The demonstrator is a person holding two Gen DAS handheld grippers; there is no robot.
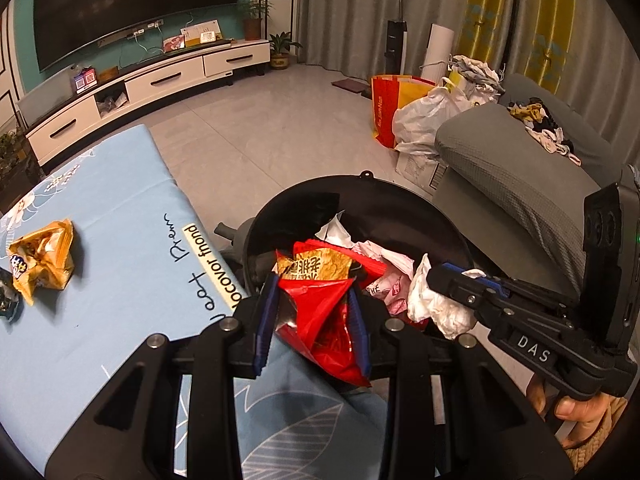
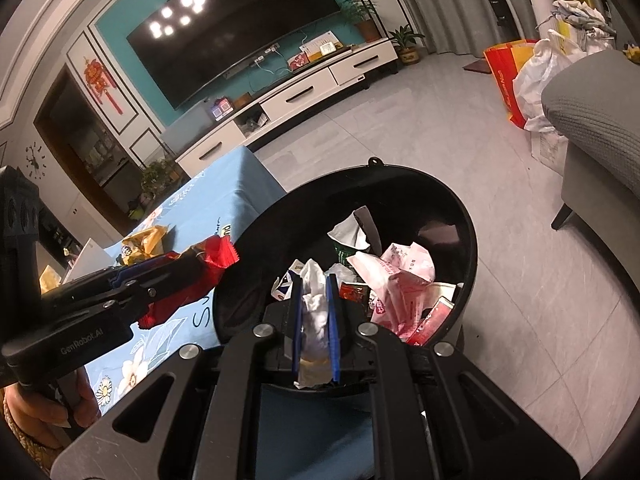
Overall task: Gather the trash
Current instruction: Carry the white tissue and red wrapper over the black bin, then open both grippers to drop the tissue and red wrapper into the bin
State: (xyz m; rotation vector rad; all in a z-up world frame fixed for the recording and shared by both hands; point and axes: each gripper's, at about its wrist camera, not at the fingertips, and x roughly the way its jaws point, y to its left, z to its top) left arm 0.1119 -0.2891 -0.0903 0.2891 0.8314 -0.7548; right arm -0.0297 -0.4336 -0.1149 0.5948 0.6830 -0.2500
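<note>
My left gripper [image 1: 313,312] is shut on a red snack wrapper [image 1: 324,320] and holds it at the near rim of the black trash bin [image 1: 360,188]. It also shows in the right wrist view [image 2: 200,264] with the wrapper [image 2: 216,260] beside the bin [image 2: 460,216]. My right gripper [image 2: 316,312] is shut on a crumpled white tissue [image 2: 316,312] above the bin's near edge. In the left wrist view that gripper [image 1: 444,276] holds the tissue [image 1: 432,300] over the bin. The bin holds several wrappers and papers. A crumpled gold snack bag [image 1: 42,262] lies on the blue tablecloth [image 1: 120,280].
A grey sofa [image 1: 520,184] stands right of the bin, with white and orange bags [image 1: 416,116] behind it. A white TV cabinet [image 1: 160,80] and TV run along the far wall. Tiled floor [image 1: 280,132] lies between. A dark object [image 1: 8,300] lies at the table's left edge.
</note>
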